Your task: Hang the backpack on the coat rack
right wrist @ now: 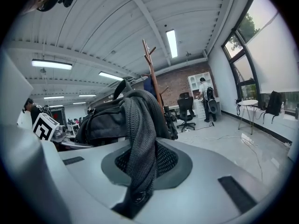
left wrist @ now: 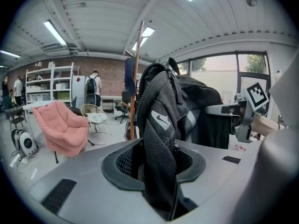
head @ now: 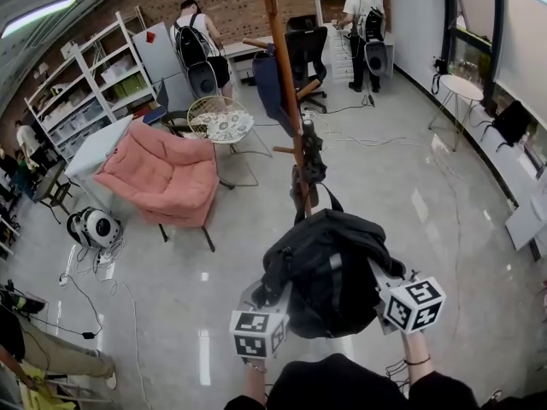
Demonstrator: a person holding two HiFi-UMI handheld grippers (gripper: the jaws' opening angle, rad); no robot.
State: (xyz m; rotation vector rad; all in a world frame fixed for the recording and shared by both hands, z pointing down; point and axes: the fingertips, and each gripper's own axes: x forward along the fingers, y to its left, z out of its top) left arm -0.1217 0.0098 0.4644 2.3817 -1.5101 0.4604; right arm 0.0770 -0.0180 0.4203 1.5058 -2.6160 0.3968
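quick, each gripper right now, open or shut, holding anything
left gripper: shut on the backpack
right gripper: shut on the backpack too

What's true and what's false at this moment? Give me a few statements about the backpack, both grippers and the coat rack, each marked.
1. The left gripper and the right gripper each clamp a mesh strap of the black backpack. True.
2. The backpack already hangs on the wooden coat rack. False: it is held up between the grippers, in front of the rack and short of it.
3. The coat rack is bare. False: a dark blue garment and a black bag hang on it.
4. In the head view a pink armchair stands left of the rack. True.
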